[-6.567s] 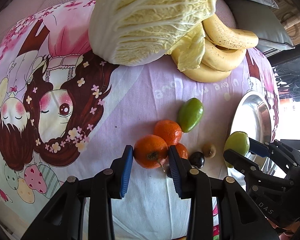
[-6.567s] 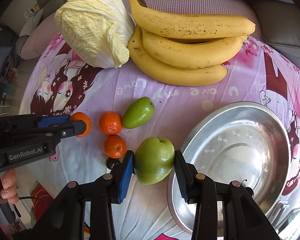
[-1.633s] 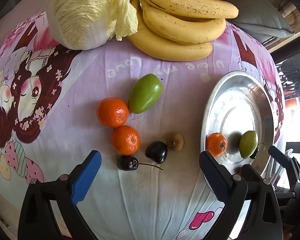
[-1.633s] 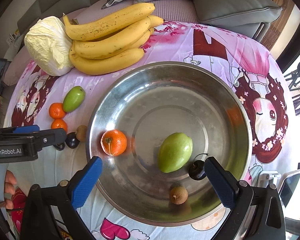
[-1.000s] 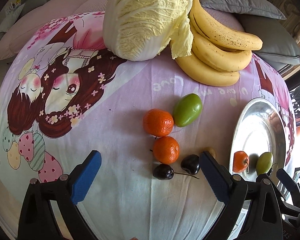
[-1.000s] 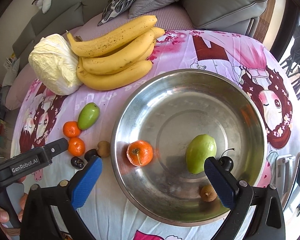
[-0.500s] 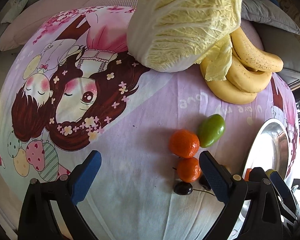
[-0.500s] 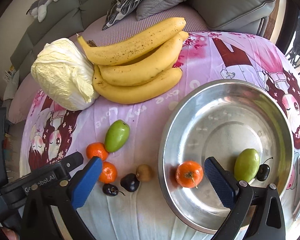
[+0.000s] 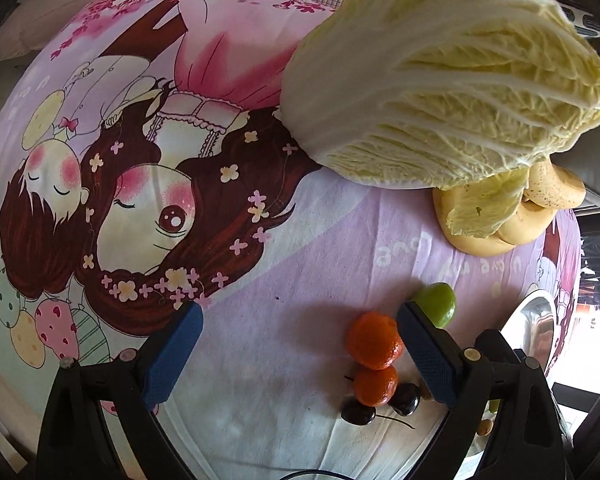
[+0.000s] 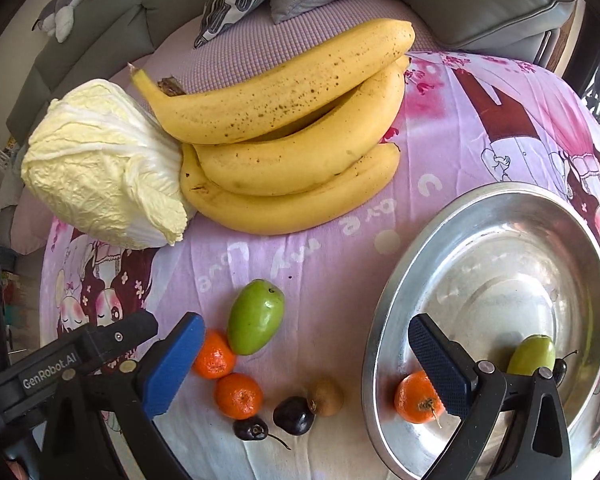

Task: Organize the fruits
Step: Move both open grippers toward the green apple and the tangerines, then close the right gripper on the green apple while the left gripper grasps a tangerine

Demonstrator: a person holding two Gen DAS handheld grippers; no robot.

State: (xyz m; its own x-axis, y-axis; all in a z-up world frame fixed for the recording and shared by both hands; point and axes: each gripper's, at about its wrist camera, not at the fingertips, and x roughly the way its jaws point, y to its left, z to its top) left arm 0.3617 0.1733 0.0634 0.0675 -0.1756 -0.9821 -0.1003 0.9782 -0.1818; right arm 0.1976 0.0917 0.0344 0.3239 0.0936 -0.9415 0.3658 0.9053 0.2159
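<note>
The cabbage (image 9: 440, 92) hides most of the bananas (image 9: 540, 208) in the left view — and the bowl (image 10: 384, 344) runs off the right view's edge.

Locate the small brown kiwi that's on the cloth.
In the right wrist view, the kiwi lies low centre, between a dark plum and the steel bowl.

Both wrist views are aimed down at the tablecloth (image 9: 320, 272) from close above, with the oranges (image 10: 238, 395) and cabbage (image 9: 452, 80) shared between them.
</note>
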